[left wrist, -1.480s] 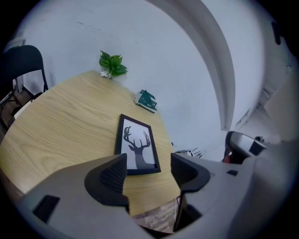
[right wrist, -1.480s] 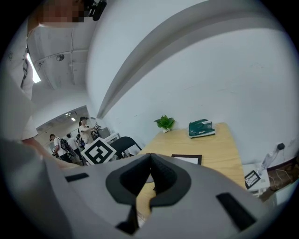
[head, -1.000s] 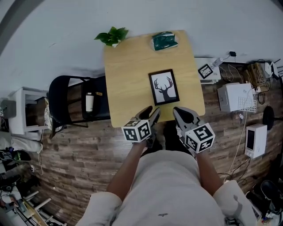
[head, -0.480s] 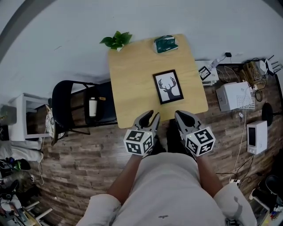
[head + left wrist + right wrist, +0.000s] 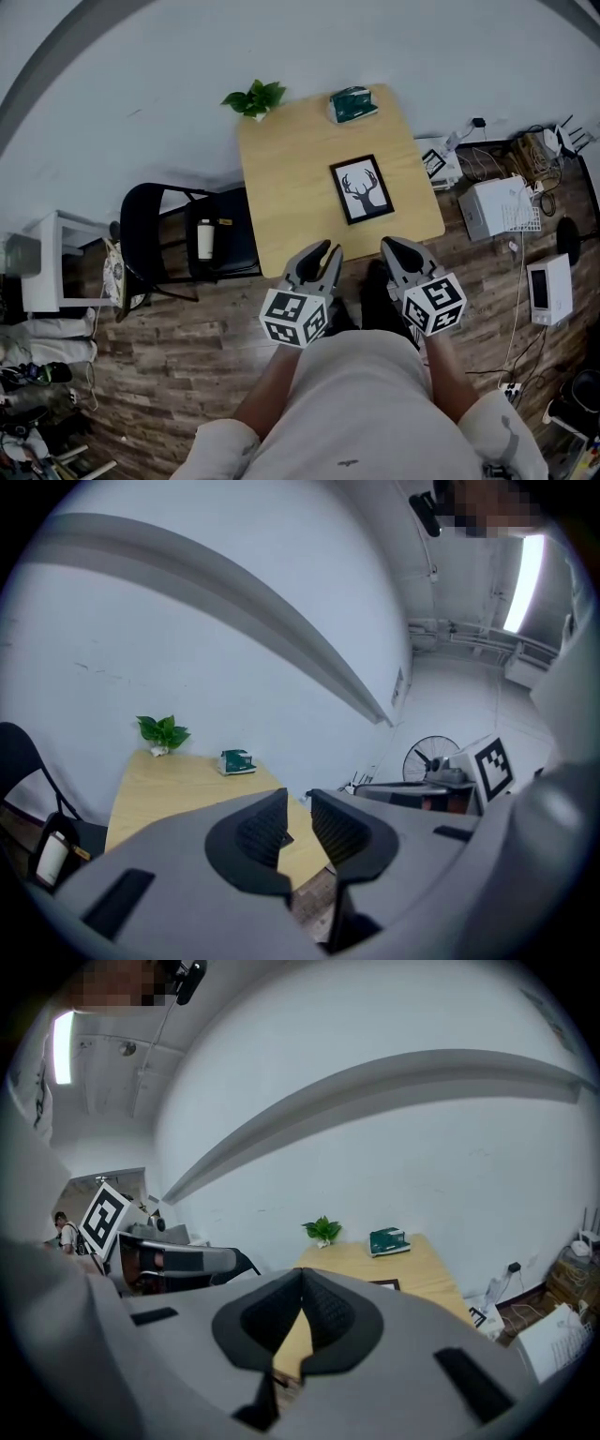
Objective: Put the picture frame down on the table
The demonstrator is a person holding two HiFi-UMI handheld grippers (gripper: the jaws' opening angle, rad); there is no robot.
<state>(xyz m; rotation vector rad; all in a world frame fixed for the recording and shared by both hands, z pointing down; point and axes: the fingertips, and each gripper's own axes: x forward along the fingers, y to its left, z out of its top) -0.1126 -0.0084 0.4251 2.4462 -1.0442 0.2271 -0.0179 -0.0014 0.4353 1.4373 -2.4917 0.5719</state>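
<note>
Head view: the picture frame (image 5: 361,189) lay flat on the table (image 5: 281,169), right of its centre. The left gripper (image 5: 326,251) and right gripper (image 5: 394,247) hung off the table's near edge.

Left gripper view: its jaws stood narrowly apart, having just been closing, with nothing between them.

Right gripper view: its jaws were pressed together and empty.

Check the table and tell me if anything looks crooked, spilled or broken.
Nothing stands out. The picture frame lies flat, face up on the table; the plant stands upright and nothing is spilled.
</note>
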